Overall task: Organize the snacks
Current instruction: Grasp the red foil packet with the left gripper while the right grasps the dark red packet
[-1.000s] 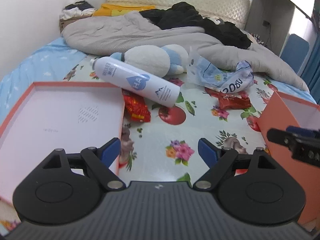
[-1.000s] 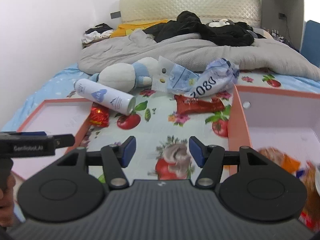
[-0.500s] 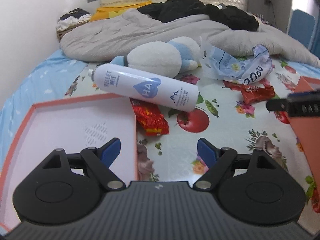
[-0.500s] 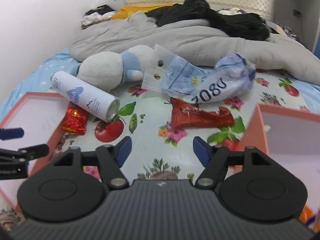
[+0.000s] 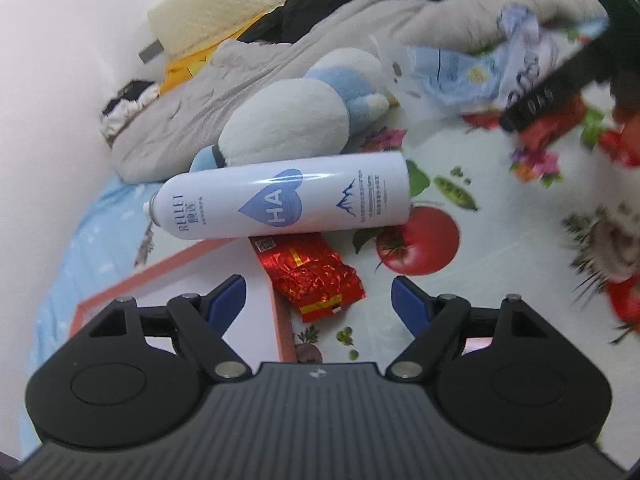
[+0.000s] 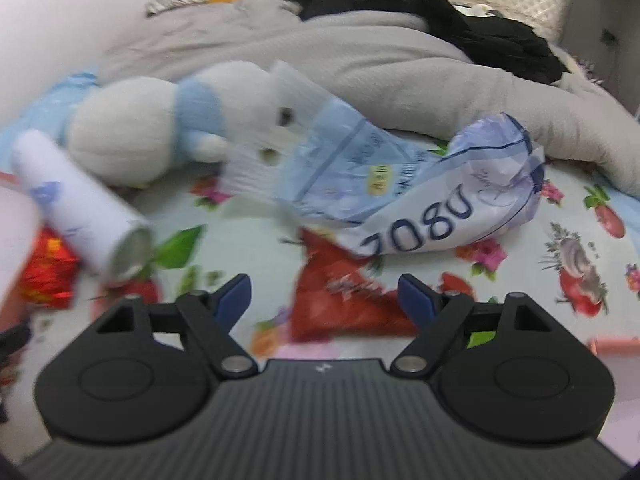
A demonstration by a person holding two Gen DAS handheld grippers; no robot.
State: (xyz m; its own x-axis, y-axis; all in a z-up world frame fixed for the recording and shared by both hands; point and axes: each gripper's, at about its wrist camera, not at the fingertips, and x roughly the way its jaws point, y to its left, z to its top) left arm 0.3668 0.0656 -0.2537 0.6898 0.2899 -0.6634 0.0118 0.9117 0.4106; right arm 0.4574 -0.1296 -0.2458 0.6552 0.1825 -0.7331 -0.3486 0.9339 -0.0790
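A shiny red foil snack packet (image 5: pixel 316 276) lies on the flowered sheet, partly over the corner of the pink box lid (image 5: pixel 180 272). My left gripper (image 5: pixel 318 300) hovers just above it, open, with the packet framed between the blue pads. A flat dark red snack wrapper (image 6: pixel 320 280) lies half under a crumpled blue and white bag (image 6: pixel 400 200). My right gripper (image 6: pixel 326 298) is low over the wrapper, its jaws opening, the wrapper between them and the pads clear of it. In the left wrist view the right gripper (image 5: pixel 560 80) shows as a dark bar at upper right.
A white spray can (image 5: pixel 280 204) lies just behind the foil packet, and a white and blue plush toy (image 5: pixel 292 120) behind that. A grey blanket (image 6: pixel 360 60) and dark clothes fill the back of the bed. A pink box corner (image 6: pixel 612 346) shows at lower right.
Both grippers moved forward and down, closing in on the red packets. The left view rolled, tilting the scene. The right jaws spread wider and the pink box slid out of its view.
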